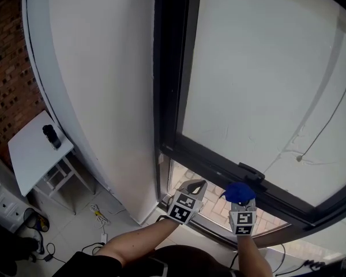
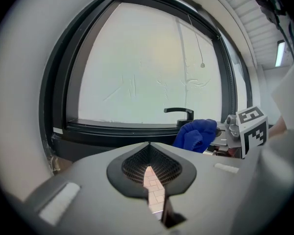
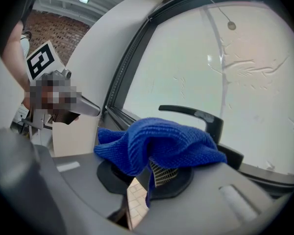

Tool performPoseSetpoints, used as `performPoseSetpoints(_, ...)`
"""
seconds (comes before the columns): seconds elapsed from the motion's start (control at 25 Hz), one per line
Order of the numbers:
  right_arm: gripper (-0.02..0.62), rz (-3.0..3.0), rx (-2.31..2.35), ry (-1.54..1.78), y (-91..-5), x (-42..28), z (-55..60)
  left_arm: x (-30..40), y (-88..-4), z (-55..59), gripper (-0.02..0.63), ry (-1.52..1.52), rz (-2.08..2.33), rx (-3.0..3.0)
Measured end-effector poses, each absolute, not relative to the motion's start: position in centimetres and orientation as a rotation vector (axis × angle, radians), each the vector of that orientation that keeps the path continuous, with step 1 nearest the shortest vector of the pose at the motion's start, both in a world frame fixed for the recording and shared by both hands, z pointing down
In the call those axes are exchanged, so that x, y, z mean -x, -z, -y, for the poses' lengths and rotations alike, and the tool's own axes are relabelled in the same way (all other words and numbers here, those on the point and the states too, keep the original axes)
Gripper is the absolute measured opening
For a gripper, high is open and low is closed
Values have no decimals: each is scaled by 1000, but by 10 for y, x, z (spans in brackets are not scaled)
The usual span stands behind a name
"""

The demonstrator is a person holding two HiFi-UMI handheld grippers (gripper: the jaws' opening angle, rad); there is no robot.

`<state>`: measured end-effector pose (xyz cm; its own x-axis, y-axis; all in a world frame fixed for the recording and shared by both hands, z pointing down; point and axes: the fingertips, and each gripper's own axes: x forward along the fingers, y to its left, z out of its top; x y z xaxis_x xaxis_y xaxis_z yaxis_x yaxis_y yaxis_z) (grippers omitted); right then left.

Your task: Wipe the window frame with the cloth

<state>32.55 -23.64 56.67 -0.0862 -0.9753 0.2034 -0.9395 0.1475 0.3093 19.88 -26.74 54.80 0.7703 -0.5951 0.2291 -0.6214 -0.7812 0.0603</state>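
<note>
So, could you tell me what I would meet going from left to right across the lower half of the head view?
white side table → left gripper, jaws shut and empty → blue cloth → small pull at the end of the hanging cord

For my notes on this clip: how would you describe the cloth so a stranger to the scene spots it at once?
Find the large frosted pane in its dark window frame and follow the bottom rail to the black lever handle. Close by it, the right gripper is shut on a bunched blue knitted cloth, the only bright blue thing in view.
</note>
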Motion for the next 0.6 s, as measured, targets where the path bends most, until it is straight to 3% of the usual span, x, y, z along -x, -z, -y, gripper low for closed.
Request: performPoseSetpoints(0.6,49,2115,-1794,136,-567,-263,283,-112,-552,297,-6,-288,1119,-2772)
